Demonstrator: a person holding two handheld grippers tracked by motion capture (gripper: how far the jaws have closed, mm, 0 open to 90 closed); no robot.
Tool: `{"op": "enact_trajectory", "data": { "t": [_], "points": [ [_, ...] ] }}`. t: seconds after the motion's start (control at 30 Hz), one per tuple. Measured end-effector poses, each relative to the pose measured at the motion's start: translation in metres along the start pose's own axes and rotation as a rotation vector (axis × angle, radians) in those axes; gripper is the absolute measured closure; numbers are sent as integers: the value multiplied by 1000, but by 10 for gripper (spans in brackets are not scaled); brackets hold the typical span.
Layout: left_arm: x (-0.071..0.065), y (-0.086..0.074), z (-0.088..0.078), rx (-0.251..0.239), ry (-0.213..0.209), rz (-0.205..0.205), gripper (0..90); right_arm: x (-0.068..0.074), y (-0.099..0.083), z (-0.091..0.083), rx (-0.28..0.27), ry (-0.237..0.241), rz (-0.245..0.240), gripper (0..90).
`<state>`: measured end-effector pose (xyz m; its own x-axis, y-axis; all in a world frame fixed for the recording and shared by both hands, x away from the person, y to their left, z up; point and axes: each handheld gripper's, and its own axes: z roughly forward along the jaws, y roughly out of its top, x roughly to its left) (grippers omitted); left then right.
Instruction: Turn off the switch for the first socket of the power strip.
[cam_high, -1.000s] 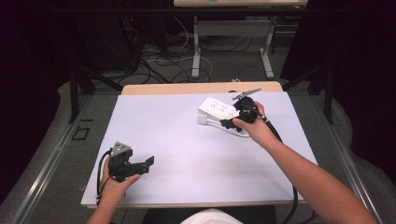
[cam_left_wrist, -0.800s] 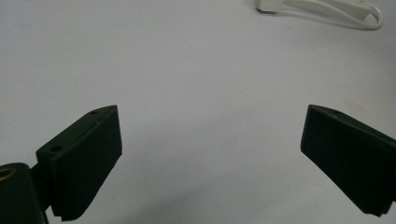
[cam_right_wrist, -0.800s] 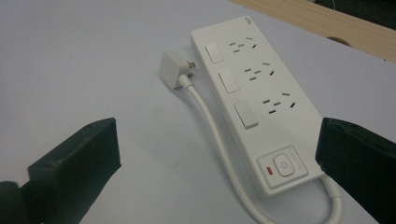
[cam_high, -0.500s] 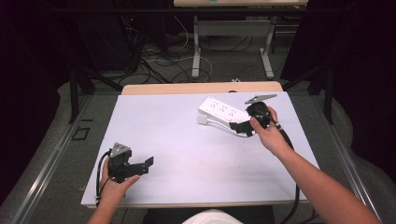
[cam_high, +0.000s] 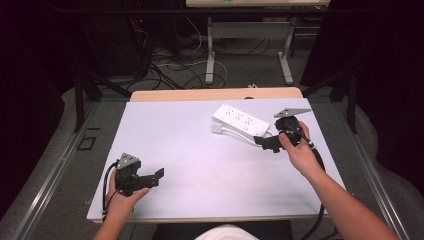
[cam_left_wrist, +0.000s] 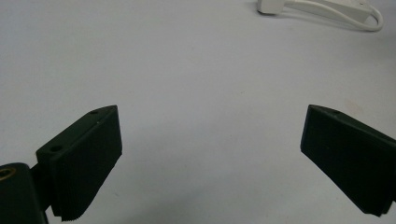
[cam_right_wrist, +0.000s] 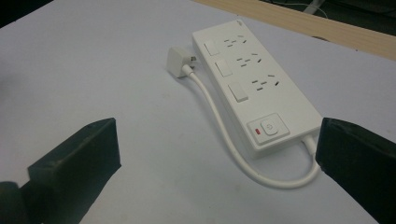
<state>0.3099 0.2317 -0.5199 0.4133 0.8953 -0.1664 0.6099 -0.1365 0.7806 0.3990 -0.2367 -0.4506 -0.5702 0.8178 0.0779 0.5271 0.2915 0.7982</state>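
the left gripper (cam_high: 159, 175) sits near the worktop's (cam_high: 200, 165) near left corner, jaws spread wide over bare surface, holding nothing and touching nothing. the left hand (cam_high: 122, 192) wraps its body from behind, forearm coming in over the near edge, jaws pointing toward the right edge. it lies just where it did a second ago.

the right gripper (cam_high: 264, 142) is toward the far right part of the worktop, jaws also wide apart and empty; in the right gripper view the strip (cam_right_wrist: 254, 88) lies between and beyond them, not touched. a second ago this gripper was right at the strip; half a second ago it had started to come off, and now it stands a little back toward the right edge. the right hand (cam_high: 295, 147) grips from the near side, arm slanting in from the near right corner.

the strip rests flat near the far edge, right of centre, its cable (cam_right_wrist: 224, 135) looping alongside to the plug (cam_right_wrist: 178, 60).
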Motion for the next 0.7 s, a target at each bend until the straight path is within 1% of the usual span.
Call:
{"op": "enact_trajectory", "data": {
  "t": [0.17,0.3,0.4,0.47,0.5,0.53,0.57,0.7],
  "points": [
    [0,0,-1,-10,1,-2,51,-1,-9,-11,-14,-6,6,0],
    [0,0,-1,-12,2,-4,52,-3,-19,-20,-24,-3,28,0],
    [0,0,-1,-11,1,-3,52,-5,-27,-25,-27,-5,31,0],
    [0,0,0,-15,0,0,51,-6,-32,-28,-21,-4,33,0],
    [0,0,-1,-6,0,2,50,-7,-35,-28,-31,-11,27,0],
    [-1,0,-1,-10,1,2,49,-7,-38,-29,-32,-13,37,0],
    [-1,0,-1,-11,0,3,49,-8,-41,-29,-39,-13,32,0],
    [-1,0,-1,-16,-1,4,40,-11,-53,-31,-50,-22,58,0]
  ]
}}
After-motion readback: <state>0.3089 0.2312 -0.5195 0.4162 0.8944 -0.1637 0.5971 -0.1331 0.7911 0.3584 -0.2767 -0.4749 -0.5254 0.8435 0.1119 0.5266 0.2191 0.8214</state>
